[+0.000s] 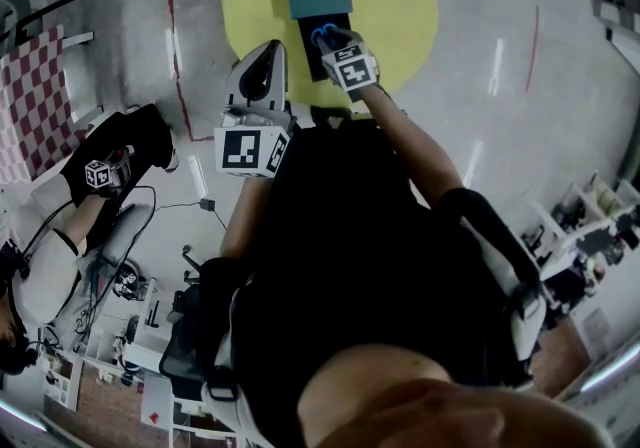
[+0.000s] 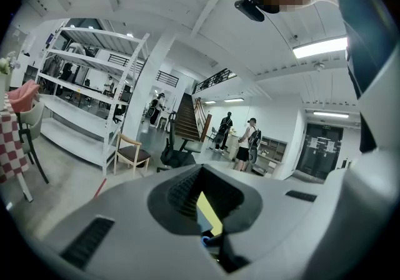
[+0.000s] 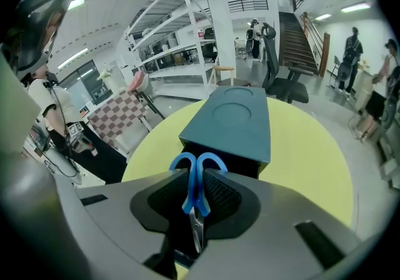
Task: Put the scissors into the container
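Blue-handled scissors point(image 3: 197, 180) sit between the jaws of my right gripper point(image 3: 199, 172), which is shut on them, with the handle loops forward and the steel blades pointing back at the camera. The loops hang at the dark open end point(image 3: 220, 159) of a teal box-shaped container point(image 3: 232, 124) on a round yellow table point(image 3: 312, 166). In the head view the right gripper point(image 1: 343, 54) holds the scissors point(image 1: 325, 34) over the container's black opening point(image 1: 322, 56). My left gripper point(image 1: 262, 76) hovers beside it to the left, shut on nothing; its own view shows its jaws point(image 2: 201, 207) with a sliver of yellow table beyond.
Another person in black point(image 1: 110, 171) sits at the left and holds a marker cube. A table with a checked cloth point(image 1: 35, 96) stands at the far left, and a red line point(image 1: 175, 46) crosses the grey floor. Shelves with small items point(image 1: 590, 226) are at the right.
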Demonstrator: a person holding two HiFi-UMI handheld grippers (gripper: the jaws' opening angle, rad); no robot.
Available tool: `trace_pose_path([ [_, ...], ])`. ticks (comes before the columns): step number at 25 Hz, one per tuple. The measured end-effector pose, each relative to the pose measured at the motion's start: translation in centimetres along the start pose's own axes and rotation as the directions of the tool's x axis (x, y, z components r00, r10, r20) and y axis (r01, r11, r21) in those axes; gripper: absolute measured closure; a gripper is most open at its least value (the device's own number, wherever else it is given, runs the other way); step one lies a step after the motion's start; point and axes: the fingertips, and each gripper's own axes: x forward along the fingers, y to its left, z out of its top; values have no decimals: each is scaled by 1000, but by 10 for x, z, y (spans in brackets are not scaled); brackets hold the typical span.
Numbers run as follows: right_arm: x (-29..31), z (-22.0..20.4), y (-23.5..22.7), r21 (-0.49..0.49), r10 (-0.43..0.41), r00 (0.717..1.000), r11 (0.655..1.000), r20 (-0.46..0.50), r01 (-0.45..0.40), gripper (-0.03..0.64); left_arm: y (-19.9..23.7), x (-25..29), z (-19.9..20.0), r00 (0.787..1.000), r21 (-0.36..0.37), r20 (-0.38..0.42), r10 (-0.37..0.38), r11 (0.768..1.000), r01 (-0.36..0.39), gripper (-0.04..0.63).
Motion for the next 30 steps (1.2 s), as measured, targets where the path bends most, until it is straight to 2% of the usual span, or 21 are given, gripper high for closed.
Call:
trace_pose_path([
  [16,23,-5,-4,-16,-37,993,999,-112,35,537,14,-4,4,1000,-15,2,13,1000,-13,598],
  [30,46,-29,-7,26,-26,979,999,-201,32,537,18,1,-2,1000,-22,-17,12,1000,-13,598],
])
